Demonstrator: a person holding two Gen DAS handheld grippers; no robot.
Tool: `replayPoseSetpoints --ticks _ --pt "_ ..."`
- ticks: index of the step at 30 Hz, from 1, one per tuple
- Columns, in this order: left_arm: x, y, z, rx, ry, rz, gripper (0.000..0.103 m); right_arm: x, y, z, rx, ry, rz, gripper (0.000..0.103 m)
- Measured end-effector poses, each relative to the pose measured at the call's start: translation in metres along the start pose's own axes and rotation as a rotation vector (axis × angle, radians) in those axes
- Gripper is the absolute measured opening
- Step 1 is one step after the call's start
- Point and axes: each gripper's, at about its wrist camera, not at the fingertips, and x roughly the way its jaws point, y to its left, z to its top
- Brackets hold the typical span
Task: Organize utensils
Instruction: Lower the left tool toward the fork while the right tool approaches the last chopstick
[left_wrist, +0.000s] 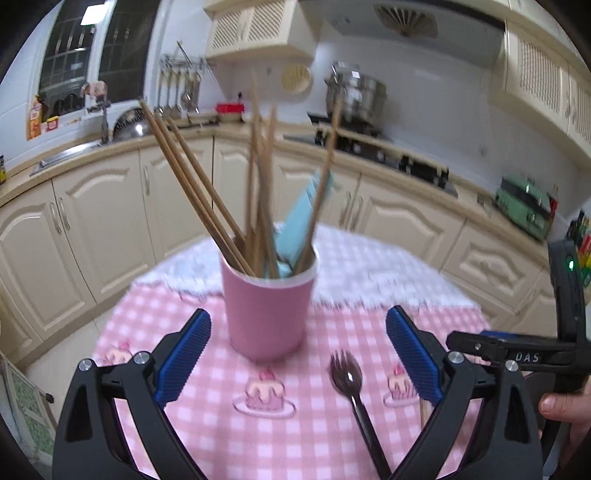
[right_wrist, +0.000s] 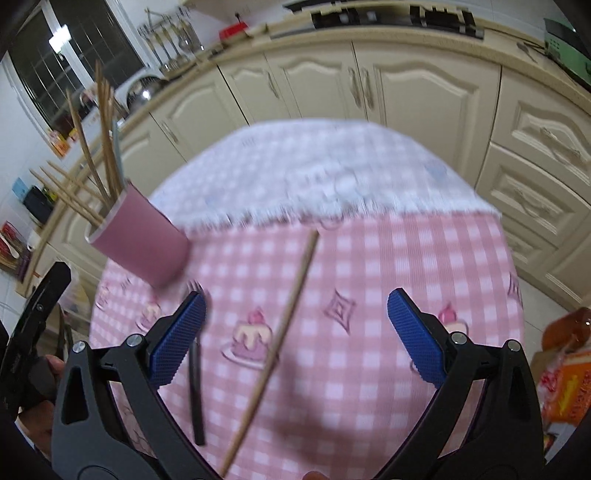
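The right hand-held gripper's near finger (right_wrist: 177, 339) hides the dark spork's (right_wrist: 195, 391) head; the chopstick's (right_wrist: 273, 354) near end blurs.

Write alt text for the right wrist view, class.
A loose wooden chopstick lies on the pink checked tablecloth between the open blue-padded right gripper fingers. A black plastic spork lies beside it; a pink cup of chopsticks stands left.

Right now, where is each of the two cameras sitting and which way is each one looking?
Left wrist: on the left gripper, jaws open, facing the upright pink cup of chopsticks; the right gripper and a fingertip show at the right edge.
Right wrist: on the right gripper, jaws open, looking down at a loose chopstick on the checked tablecloth.
Shared: cup, black spork, tablecloth, kitchen cabinets.
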Motion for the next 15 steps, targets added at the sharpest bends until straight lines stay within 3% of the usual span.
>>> replayPoseSetpoints --ticks 4,7,15 --pt "0.015 -0.01 -0.016 0.028 0.09 0.01 0.094 0.008 0.005 -0.009 -0.033 0.037 -0.027 0.096" --pt "0.033 -0.015 -0.029 0.032 0.175 0.017 0.094 0.013 0.006 -0.014 -0.04 0.054 -0.033 0.09" --pt "0.066 -0.027 -0.049 0.05 0.3 0.016 0.093 0.013 -0.002 -0.016 -0.023 0.055 -0.043 0.085"
